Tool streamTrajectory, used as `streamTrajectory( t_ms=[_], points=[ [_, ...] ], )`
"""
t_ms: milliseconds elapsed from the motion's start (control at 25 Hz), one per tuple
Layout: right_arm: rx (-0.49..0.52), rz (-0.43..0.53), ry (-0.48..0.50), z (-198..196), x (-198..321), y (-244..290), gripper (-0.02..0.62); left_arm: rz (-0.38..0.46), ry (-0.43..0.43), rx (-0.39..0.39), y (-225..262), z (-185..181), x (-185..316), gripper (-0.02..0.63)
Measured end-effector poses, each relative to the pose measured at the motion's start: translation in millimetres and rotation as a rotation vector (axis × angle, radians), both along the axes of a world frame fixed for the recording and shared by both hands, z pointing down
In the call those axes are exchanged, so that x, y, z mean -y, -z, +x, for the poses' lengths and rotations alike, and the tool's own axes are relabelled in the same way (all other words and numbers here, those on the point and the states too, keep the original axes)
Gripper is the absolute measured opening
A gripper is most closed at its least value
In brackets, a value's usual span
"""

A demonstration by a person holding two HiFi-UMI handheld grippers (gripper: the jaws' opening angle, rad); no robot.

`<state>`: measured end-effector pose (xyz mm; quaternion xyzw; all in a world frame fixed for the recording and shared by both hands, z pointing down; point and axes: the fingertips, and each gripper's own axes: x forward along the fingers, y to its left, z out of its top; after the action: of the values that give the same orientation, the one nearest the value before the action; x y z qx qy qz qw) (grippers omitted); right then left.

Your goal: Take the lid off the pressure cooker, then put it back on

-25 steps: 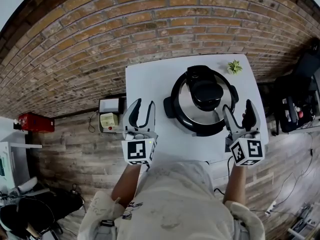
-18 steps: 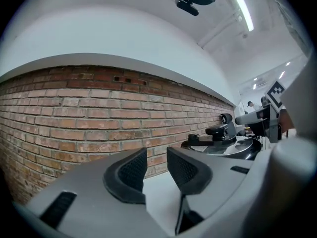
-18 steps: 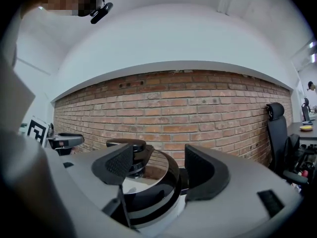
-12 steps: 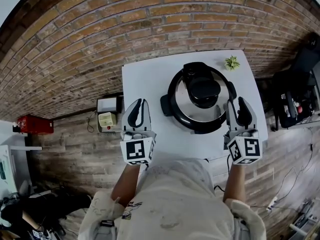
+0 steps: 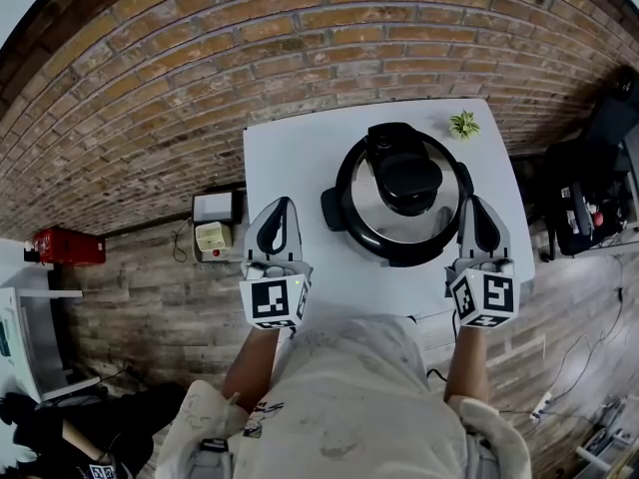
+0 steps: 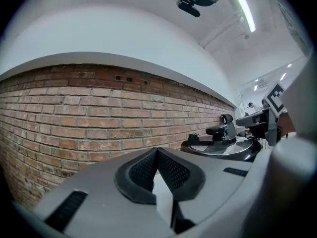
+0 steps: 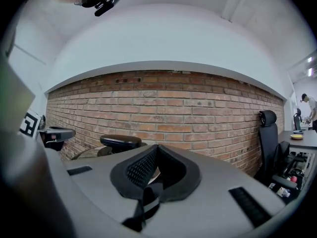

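The pressure cooker [image 5: 399, 239] is sitting on the white tabletop [image 5: 290, 153] with its lid [image 5: 371, 200] on. The left gripper [image 5: 283, 204] and the right gripper [image 5: 476, 201] are hanging one on each side of it. Both have just been closing tight and are holding nothing.

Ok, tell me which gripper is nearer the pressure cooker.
Right. The right gripper sits close beside the pressure cooker's right edge; the left gripper stands off its left, table between.
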<state>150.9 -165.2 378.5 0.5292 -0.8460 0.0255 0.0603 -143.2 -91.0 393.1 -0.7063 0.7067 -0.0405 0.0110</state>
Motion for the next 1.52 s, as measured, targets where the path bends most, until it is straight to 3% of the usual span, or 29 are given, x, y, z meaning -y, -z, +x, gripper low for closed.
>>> streamTrajectory(
  t_ms=[1520],
  points=[
    [-0.063, 0.007, 0.013, -6.0, 1.2, -1.0, 0.017, -0.008, -0.018, -0.007, -3.2, 3.1, 2.4, 0.015]
  ],
)
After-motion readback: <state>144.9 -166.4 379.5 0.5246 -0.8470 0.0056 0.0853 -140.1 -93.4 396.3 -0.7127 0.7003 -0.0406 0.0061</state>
